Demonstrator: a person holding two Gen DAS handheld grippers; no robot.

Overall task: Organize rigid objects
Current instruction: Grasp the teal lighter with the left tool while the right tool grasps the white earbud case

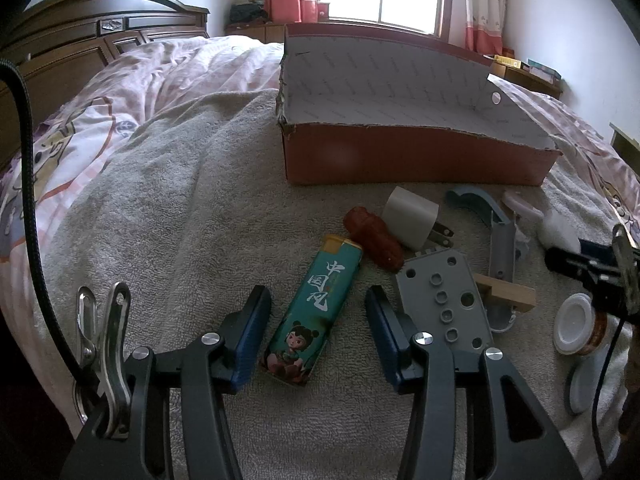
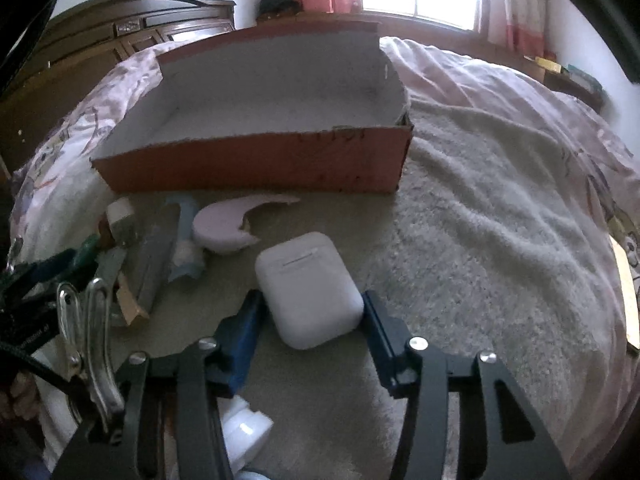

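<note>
- We see nothing inside the red cardboard box (image 1: 416,160) on the grey towel (image 1: 180,200).
- Our left gripper (image 1: 318,334) has its jaws apart around the green lighter (image 1: 310,312), not touching it.
- Our right gripper (image 2: 314,322) has its jaws around the white earbud case (image 2: 310,290); the right pad touches it, and we cannot tell about the left.
- The right view is blurry.

Right-view clutter (image 2: 152,256) blurred, white jar (image 2: 244,432) half-hidden

Teal cartoon-printed lighter (image 1: 310,316), white earbud case (image 2: 310,290), orange box (image 1: 416,160), pink-patterned quilt (image 1: 168,76).
</note>
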